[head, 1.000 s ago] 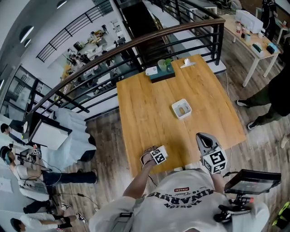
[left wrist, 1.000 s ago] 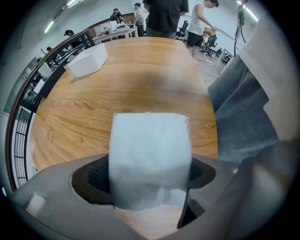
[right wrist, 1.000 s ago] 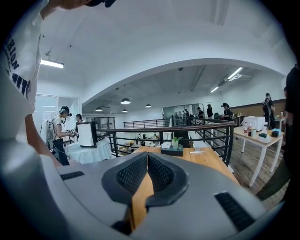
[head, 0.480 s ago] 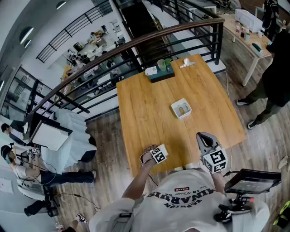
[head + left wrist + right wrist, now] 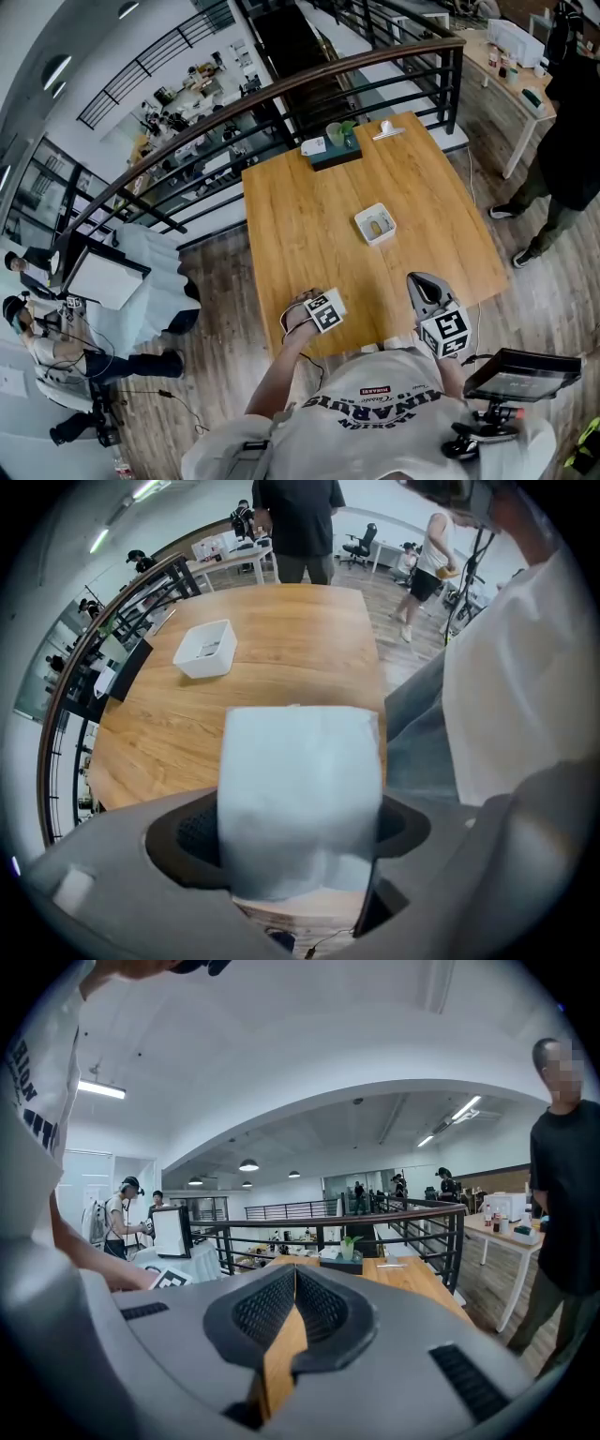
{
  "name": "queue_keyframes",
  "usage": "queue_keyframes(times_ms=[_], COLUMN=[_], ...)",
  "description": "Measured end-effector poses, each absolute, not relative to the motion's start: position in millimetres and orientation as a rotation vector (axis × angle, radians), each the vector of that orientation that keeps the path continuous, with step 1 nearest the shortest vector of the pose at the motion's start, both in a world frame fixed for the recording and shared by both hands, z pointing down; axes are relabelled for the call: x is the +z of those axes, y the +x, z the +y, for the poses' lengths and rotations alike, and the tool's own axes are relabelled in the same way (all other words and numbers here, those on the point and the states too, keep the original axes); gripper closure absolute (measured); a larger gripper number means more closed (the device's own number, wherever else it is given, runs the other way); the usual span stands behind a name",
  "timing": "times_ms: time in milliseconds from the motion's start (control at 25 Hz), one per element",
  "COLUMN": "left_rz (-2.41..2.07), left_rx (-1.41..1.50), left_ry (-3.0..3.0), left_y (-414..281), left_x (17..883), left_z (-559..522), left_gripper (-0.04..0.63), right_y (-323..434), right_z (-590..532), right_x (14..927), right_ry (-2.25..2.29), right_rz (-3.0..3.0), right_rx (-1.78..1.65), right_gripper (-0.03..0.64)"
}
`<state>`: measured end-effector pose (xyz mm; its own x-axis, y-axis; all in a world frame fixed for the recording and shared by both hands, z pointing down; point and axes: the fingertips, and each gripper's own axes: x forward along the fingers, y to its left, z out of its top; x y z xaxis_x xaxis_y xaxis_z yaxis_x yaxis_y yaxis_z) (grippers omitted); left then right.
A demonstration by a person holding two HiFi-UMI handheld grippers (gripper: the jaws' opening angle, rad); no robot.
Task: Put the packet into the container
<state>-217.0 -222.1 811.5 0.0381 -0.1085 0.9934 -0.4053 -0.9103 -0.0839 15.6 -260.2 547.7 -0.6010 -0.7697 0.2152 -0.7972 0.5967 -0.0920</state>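
- My left claw (image 5: 296, 855) is clamped on the packet (image 5: 302, 780). The two pads press its sides, and the white, soft-looking pack fills the gap between them.
- The packet sticks out past the jaws. Its longer side seems to run from 6 to 12 o'clock in the left gripper view. It looks lifted clear of the counter (image 5: 281, 234), above the near edge.
- The relation that matters is where the container (image 5: 199, 665) lies. It is at about 11 o'clock from the packet in the left gripper view and at about 1 o'clock from my left claw in the head view. It is well apart from the claw, with bare wood between them.
- I judge that the carry has to go out across the counter toward the middle before the packet can come down over the rim.
- My right claw (image 5: 293, 1279) is clenched with nothing in it, and it points out level over the counter. In the head view the container is at about 11 o'clock from it, and it looks a little nearer than my left claw is. The left claw carries the load, though.
- The container is a small white open box standing upright. Something small and tan already lies inside; I cannot tell what.
- A dark tray (image 5: 336, 157) with a green cup (image 5: 335, 134) on it sits at the counter's far edge, at 12 o'clock and out of the way.
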Motion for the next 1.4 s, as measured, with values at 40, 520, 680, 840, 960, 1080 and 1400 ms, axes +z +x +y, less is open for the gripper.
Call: queue_keyframes(times_ms=[40, 520, 680, 840, 960, 1080, 1400], left_rz=[-0.53, -0.634, -0.634, -0.651, -0.664, -0.668, -0.689], left_rx=[1.973, 2.002, 2.005, 1.991, 1.989, 1.989, 1.994], left_ry=[2.09, 2.143, 2.145, 2.153, 2.161, 2.175, 2.203], left_y=[-216, -196, -192, -190, -187, -182, -164], left_x=[799, 701, 699, 698, 700, 697, 696], left_z=[-222, -231, -232, -238, -248, -257, -294], left_gripper=[0.178, 0.179, 0.179, 0.179, 0.179, 0.179, 0.179], right_y=[16, 13, 15, 18, 20, 27, 62], right_z=[-260, -258, -257, -257, -259, -257, -253], right_x=[548, 544, 544, 546, 550, 551, 558], right_ry=[1.32, 1.307, 1.306, 1.317, 1.332, 1.358, 1.488], right_rz=[-2.668, -2.681, -2.676, -2.668, -2.663, -2.649, -2.581], right_rx=[0.269, 0.27, 0.278, 0.283, 0.285, 0.294, 0.332], right_gripper=[0.607, 0.607, 0.607, 0.607, 0.607, 0.607, 0.607])
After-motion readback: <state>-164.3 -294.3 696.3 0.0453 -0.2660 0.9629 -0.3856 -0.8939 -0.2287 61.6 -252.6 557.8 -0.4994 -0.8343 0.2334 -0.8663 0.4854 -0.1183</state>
